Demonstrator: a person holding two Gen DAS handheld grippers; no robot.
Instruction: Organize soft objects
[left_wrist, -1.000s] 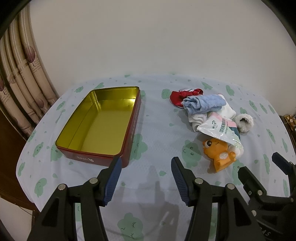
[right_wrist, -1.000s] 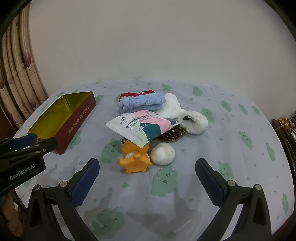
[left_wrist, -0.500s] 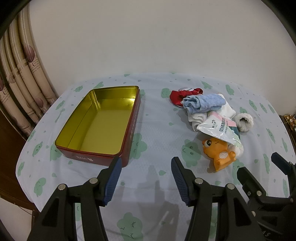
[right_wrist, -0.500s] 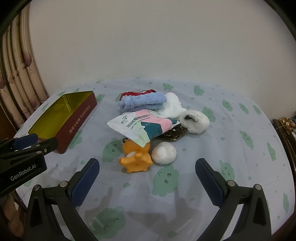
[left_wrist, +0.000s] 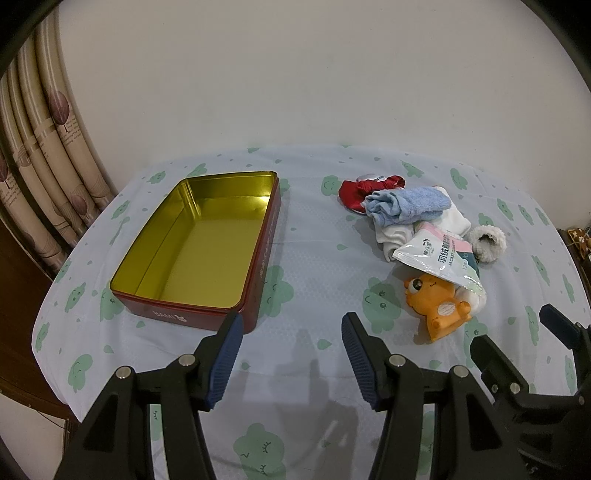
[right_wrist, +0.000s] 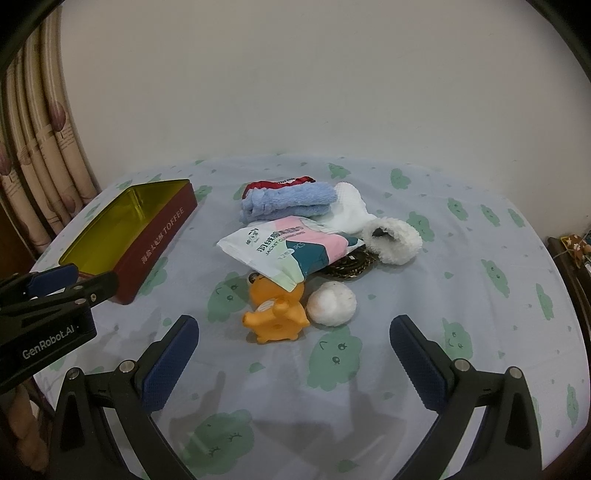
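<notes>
Nothing has moved: both tools, left (left_wrist: 291, 354) and right (right_wrist: 291, 354), hover spread above the tablecloth (right_wrist: 461, 258).

Plain white wall (left_wrist: 295, 74), patterned beige curtain (left_wrist: 44, 155) at left, cloud-print tablecloth (right_wrist: 461, 258).

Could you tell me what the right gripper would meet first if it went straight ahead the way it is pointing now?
Most likely the orange toy, lying just ahead between the open right gripper fingers, with the white ball beside it; depth is uncertain.
</notes>
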